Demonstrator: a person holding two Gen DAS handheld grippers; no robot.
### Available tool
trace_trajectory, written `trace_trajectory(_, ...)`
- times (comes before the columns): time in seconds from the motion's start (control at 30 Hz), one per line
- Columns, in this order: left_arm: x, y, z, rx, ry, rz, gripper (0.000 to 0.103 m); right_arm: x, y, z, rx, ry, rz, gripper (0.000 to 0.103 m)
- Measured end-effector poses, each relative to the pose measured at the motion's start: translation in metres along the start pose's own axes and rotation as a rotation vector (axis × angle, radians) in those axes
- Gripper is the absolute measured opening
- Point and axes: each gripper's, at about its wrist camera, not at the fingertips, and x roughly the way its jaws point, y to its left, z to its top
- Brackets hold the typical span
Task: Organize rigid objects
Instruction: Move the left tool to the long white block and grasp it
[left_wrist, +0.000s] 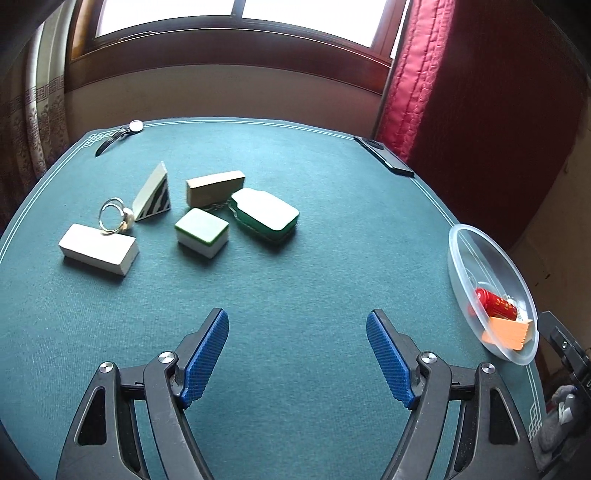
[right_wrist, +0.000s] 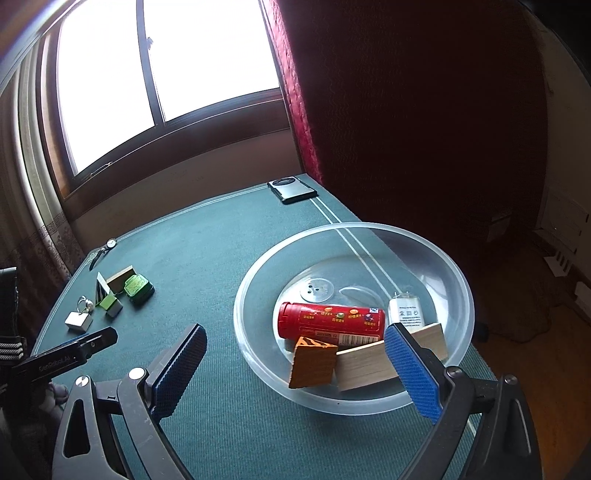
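A clear plastic bowl (right_wrist: 458, 280) on the green table holds a red tube (right_wrist: 328, 319), an orange block (right_wrist: 314, 365), a pale wooden block (right_wrist: 365, 365) and a small white item (right_wrist: 406, 312). My right gripper (right_wrist: 295, 338) is open and empty just above the bowl's near side. The bowl also shows in the left wrist view (left_wrist: 458, 258) at the right edge. My left gripper (left_wrist: 297, 321) is open and empty over bare felt. Ahead of it lie a white block (left_wrist: 98, 249), a ring (left_wrist: 114, 218), a striped wedge (left_wrist: 153, 194), a wooden block (left_wrist: 214, 186), a green-white tile (left_wrist: 201, 230) and a green tin (left_wrist: 266, 214).
A wristwatch (left_wrist: 123, 134) lies at the table's far left corner. A dark phone (left_wrist: 384, 155) lies at the far right edge, also in the right wrist view (right_wrist: 291, 190). A red curtain (left_wrist: 480, 110) hangs beyond the table on the right. A window is behind.
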Motion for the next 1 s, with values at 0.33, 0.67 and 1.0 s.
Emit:
trace_trajectory(0.33, -0.007, 0.061, 0.008, -0.065, -0.017, 0.079, 0.079, 0.016, 0.045, -0.003, -0.063, 0.07, 0.085, 0.099)
trace_trajectory(0.67, -0.011, 0.117, 0.018, -0.087, -0.039, 0.144, 0.08, 0.031, 0.081, -0.014, -0.129, 0.149, 0.142, 0.099)
trace_trajectory(1.0, 0.004, 0.146, 0.034, -0.072, -0.026, 0.161, 0.081, 0.042, 0.102, -0.02, -0.17, 0.198, 0.161, 0.099)
